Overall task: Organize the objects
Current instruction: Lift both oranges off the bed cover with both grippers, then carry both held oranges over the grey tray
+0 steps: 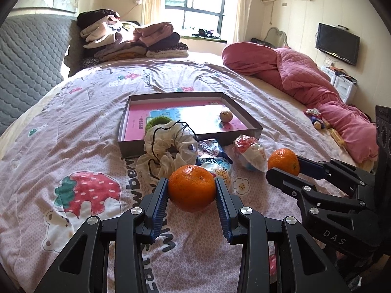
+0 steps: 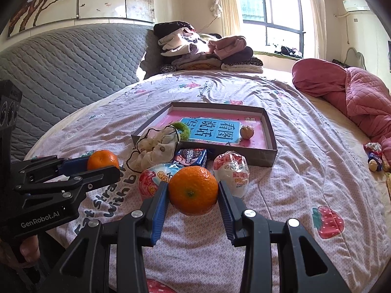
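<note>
Each gripper grips a mandarin just above the pink strawberry-print bedspread (image 1: 80, 131). In the left wrist view my left gripper (image 1: 191, 183) is shut on one mandarin (image 1: 191, 190), its blue pads pressing both sides. To the right, my right gripper (image 1: 284, 167) holds the other mandarin (image 1: 282, 161). The right wrist view shows that mandarin (image 2: 193, 191) clamped in the right gripper (image 2: 193, 185), and the left gripper (image 2: 103, 164) at the left with its mandarin (image 2: 102, 158). Behind them lies a shallow grey box (image 1: 185, 147) (image 2: 268, 157) holding a pink book and a walnut (image 1: 226, 116) (image 2: 247, 131).
A cream scrunchie (image 1: 166, 151), a green one (image 2: 183, 129) and wrapped snack packets (image 1: 249, 153) (image 2: 193, 157) lie between the mandarins and the box. A pink quilt (image 1: 305, 73) is heaped at the right, with small items (image 1: 316, 119) beside it. Folded clothes (image 1: 132, 41) sit by the grey headboard (image 2: 73, 66).
</note>
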`<state>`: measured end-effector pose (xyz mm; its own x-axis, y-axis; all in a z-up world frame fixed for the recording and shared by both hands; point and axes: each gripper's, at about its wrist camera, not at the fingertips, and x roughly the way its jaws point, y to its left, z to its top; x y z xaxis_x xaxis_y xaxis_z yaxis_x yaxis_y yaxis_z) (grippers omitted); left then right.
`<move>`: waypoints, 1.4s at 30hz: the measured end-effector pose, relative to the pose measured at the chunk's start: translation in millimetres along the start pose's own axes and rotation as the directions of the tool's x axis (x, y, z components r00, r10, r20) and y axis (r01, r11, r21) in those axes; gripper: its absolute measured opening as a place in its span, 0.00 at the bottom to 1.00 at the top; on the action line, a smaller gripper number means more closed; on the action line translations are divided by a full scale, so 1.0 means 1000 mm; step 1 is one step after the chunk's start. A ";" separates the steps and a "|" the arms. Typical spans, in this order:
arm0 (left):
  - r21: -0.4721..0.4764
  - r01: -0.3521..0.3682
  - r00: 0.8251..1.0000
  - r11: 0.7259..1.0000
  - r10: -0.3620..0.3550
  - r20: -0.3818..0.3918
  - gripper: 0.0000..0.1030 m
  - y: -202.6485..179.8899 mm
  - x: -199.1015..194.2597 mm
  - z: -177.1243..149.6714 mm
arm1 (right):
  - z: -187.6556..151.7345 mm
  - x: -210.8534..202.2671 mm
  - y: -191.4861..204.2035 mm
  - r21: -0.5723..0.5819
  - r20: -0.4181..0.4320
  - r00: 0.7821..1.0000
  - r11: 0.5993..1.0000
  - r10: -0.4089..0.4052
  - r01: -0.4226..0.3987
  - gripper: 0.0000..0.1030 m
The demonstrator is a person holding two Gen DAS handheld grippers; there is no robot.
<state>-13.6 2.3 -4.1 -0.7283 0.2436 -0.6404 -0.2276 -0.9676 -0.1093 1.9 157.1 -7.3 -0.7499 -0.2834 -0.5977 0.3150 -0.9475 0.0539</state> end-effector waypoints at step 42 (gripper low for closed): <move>-0.047 -0.008 1.000 0.999 0.009 0.029 0.38 0.020 0.056 0.073 | 0.070 0.037 -0.033 0.005 0.086 0.995 0.999 -0.042 0.042 0.39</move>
<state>-105.6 1.7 13.4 -0.7490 0.2368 -0.6188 -0.1913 -0.9715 -0.1402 -77.1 167.8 24.6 -0.8096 -0.2546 -0.5288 0.2803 -0.9594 0.0328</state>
